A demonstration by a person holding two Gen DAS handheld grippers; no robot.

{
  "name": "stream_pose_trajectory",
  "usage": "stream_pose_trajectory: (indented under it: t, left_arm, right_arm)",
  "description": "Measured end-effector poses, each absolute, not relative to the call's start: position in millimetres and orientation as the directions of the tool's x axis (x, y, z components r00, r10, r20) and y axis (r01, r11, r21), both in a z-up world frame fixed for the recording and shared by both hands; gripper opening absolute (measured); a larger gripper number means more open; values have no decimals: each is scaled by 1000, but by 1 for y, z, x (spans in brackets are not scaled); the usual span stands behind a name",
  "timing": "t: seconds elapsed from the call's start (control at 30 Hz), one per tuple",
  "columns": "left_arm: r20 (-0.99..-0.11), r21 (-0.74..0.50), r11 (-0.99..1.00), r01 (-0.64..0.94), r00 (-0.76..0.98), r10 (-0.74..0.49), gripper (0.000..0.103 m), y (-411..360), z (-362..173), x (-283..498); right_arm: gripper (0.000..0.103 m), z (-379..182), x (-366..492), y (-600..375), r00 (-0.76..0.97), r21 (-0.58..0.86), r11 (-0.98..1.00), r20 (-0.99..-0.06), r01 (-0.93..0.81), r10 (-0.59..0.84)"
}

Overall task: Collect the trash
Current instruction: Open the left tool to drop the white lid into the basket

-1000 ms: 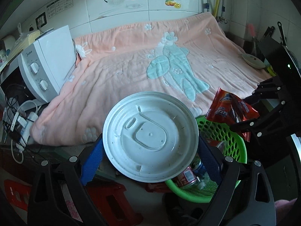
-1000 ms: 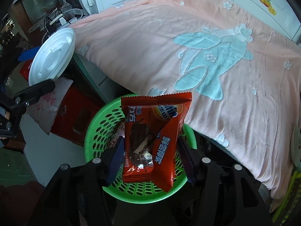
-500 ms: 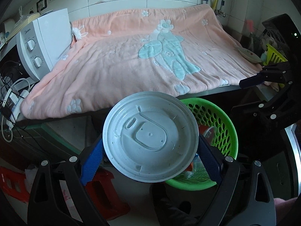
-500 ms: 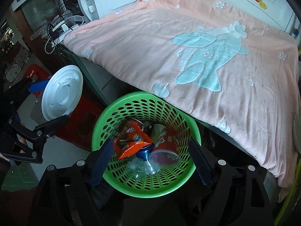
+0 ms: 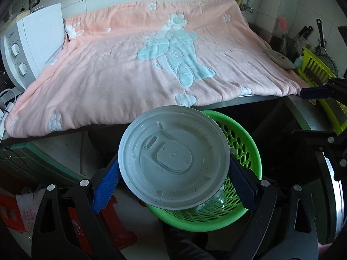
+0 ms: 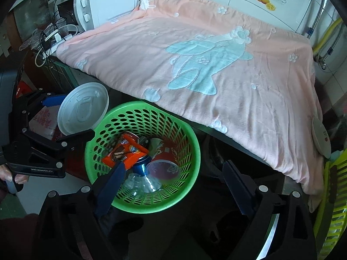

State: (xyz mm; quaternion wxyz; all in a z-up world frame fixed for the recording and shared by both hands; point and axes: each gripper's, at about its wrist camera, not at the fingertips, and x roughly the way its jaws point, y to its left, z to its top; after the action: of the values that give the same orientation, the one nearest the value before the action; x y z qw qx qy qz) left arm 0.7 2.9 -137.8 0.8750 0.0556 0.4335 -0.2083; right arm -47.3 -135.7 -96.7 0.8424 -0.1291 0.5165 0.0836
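**Lid held over the trash basket**

The white plastic lid (image 5: 173, 162), light, thin and probably springy, sits clamped by its opposite edges in the left hand-held gripper (image 5: 173, 178), just above the near rim of the green basket (image 6: 193, 138). Edges look the best hold. Inside lie an orange wrapper (image 6: 128, 151), a paper cup (image 6: 162, 162), a can and clear plastic. The right hand-held gripper (image 6: 173, 186) hangs wide, empty, above the basket beside the blanket-covered bench (image 6: 216, 65).

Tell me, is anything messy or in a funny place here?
Nothing is spilled or broken. The trash sits inside the green basket: an orange snack wrapper and a red cup. One odd sight: the white lid is not in yet, held over the basket in the left gripper.
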Motion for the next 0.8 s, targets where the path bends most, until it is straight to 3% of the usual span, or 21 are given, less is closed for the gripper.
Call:
stream_pose_trajectory:
  t: [0.8]
  left_arm:
    - [-780,-108,910,400,533,-327,97,-5,-128,-3]
  right_arm:
    - [91,-97,-81,-148,485,-64,981,-874,-184,34]
